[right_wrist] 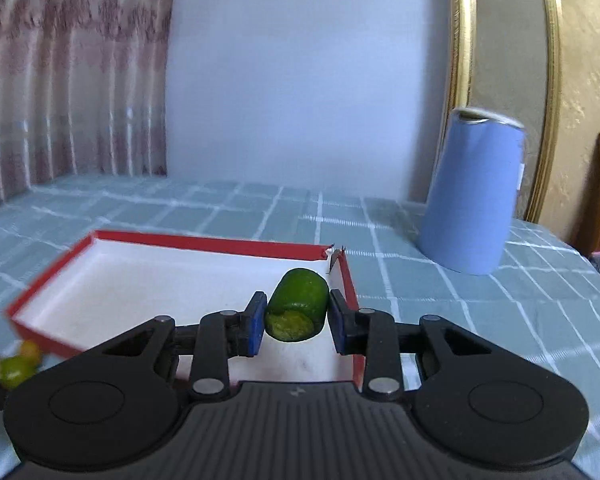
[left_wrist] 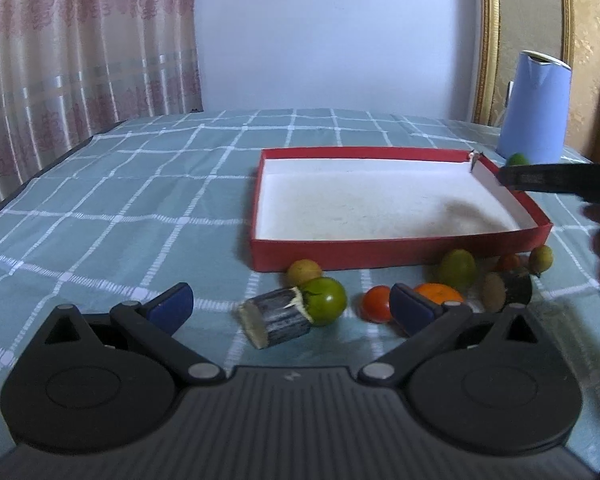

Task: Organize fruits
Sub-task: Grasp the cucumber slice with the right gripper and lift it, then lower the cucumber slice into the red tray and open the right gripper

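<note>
Partly hidden: green fruit (right_wrist: 297, 304) between right tongs (right_wrist: 297, 322), contact unclear.

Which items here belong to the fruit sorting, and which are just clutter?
Job:
- shallow red cardboard box with white lining
- green cut cucumber piece between the right gripper fingers
- green tomato, red tomato, orange fruit, cut sugarcane chunk
- left gripper, open

Lying about:
- light blue jug
- teal checked tablecloth

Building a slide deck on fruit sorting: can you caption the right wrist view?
Right claw holds a cut green fruit piece over the empty red box.
</note>
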The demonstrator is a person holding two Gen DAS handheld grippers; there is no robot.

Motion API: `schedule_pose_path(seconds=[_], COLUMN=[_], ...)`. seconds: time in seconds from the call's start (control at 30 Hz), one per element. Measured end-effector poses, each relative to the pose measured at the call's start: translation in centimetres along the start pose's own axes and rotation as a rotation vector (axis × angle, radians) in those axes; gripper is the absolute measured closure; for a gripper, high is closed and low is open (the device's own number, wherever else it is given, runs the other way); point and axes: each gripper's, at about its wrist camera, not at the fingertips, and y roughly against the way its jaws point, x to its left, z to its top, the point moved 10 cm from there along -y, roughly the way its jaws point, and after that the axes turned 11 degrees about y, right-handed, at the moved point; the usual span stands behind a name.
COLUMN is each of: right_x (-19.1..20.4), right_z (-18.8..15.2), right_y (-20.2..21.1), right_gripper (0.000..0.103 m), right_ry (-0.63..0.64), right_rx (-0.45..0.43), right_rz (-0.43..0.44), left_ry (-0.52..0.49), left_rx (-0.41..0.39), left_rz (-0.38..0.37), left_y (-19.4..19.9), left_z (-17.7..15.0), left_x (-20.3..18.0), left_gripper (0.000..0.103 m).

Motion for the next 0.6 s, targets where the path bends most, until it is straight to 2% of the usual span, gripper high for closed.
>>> schedule_pose_path(seconds=[0.07,0.17,0.23,0.37,0.43,0.5,0.6], right_x=[0.0,0.2,0.3,0.3,0.0,-0.4,-0.9], right_z=[-0.2,-1.2,-2.3,-2.3,-1.8,-1.4,-2.0], right_y=[-3.4,-7.0,-8.0,-7.4,-6.2,-3.9,0.4], right_gripper=[0.072,0.072,0.071,0.068,0.058,0.038,0.033], right_ry=[-0.008,0.031,0.022,0.022,0.017,0.007,0.006], right_rx=[0.066,0.137,0.181,0.174,0.135,0.073,-0.002], right_rz=[0.010,-0.037,-0.014,-0.020,-0.026,-0.025,-0.015], left_ry=[0.005,0.015,0.024,0.023,0.017,0.017,0.007], left_rx=[0.004,0.015,0.020,0.023,0.010,-0.007,-0.023], left_rz=[0.001,-0.006,-0.014,-0.021,-0.010,0.006,0.039], left_y=[0.1,0.5,0.7,1.0,1.0,1.0,0.4], left_z=[-0.3,-1.0,-1.4,-1.9,-1.6,-1.3,-0.7], left_x=[0.6,1.5,1.8,2.0,2.1,2.3,2.8], left_gripper=[0.000,0.000,0.000,0.000,0.000,0.000,0.000])
